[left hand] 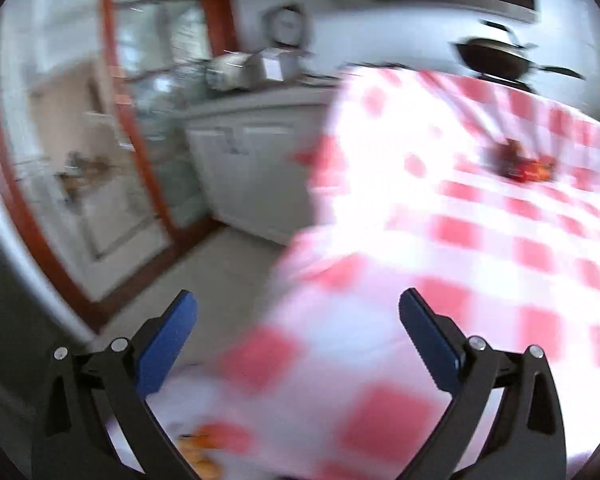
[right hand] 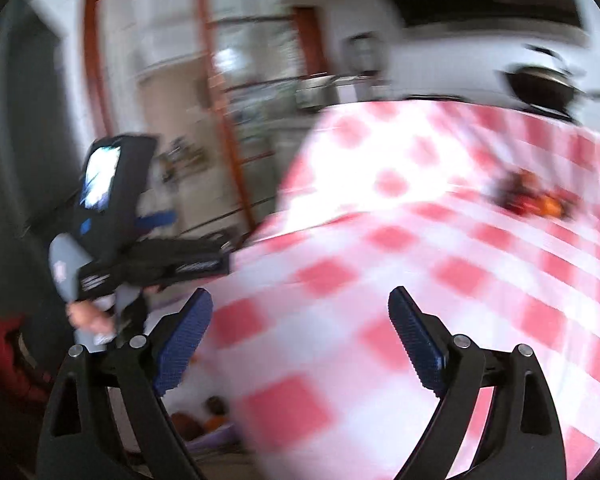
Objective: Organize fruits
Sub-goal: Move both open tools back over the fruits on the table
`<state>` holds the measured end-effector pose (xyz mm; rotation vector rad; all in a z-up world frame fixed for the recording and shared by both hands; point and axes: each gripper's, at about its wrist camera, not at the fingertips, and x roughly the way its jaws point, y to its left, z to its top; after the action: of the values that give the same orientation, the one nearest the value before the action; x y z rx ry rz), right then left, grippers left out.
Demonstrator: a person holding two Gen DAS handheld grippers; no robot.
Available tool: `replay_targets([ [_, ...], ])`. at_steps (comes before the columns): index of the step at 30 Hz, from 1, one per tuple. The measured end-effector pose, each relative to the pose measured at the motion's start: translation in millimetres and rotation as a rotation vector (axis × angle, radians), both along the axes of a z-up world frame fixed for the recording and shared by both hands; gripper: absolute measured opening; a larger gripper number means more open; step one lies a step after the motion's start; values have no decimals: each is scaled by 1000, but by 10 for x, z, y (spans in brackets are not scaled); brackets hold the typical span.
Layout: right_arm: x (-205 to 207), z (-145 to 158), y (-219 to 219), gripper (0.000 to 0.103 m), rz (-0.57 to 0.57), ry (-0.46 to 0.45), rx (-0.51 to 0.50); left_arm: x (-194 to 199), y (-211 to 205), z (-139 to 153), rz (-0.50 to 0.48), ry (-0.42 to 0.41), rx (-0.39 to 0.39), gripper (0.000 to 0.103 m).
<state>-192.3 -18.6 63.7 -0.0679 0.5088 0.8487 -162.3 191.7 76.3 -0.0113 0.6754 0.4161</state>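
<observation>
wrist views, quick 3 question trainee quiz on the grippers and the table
1. True or false: the left gripper holds a fruit.
2. What pattern covers the tablecloth?
A. red and white checks
B. blue stripes
C. plain green
3. In the right wrist view, what black device shows left of the right gripper?

Key:
1. False; its jaws are open with nothing between them.
2. A
3. The other handheld gripper, gripped by a hand.
</observation>
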Motion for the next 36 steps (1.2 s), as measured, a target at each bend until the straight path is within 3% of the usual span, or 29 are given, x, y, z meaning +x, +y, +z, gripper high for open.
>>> replay_targets([
  [2,276,1,-342,87,-114,28,42,406,-319,-18,-78,40,-53,101],
  [4,552,3,-633,87,-233,57,74,770,-593,-48,-132,50,-59,101],
  [6,825,-35,-846,87,-332,89,87,1231,-881,-109,-179,72,-51,101],
  [8,1158,-71,-1139,87,-439,123,64,1660,-1103,-177,-211,98,-97,101],
  [11,1610,-185,-1448,87,-567,151,15,2333,-1353,-330,-188,113,-163,101],
  [14,2014,-265,-1691,87,-659,176,-4,2819,-1439,-445,-118,123,-181,101],
  [19,2553,-383,-1820,87,-706,178,-84,3196,-1361,-403,-39,40,-254,101],
  [24,3088,-445,-1706,75,-691,203,-183,3317,-1063,-503,-25,-54,-482,100],
  [26,3347,-466,-1619,68,-669,216,-218,3306,-970,-554,-66,-82,-576,101],
  [30,3805,-547,-1432,62,-615,262,-272,3341,-954,-606,-79,-79,-612,101],
  [33,4070,-591,-1261,56,-578,259,-337,3370,-993,-617,-97,-80,-601,101],
  [36,4237,-586,-1205,54,-572,267,-341,3365,-1030,-598,-111,-79,-585,101],
])
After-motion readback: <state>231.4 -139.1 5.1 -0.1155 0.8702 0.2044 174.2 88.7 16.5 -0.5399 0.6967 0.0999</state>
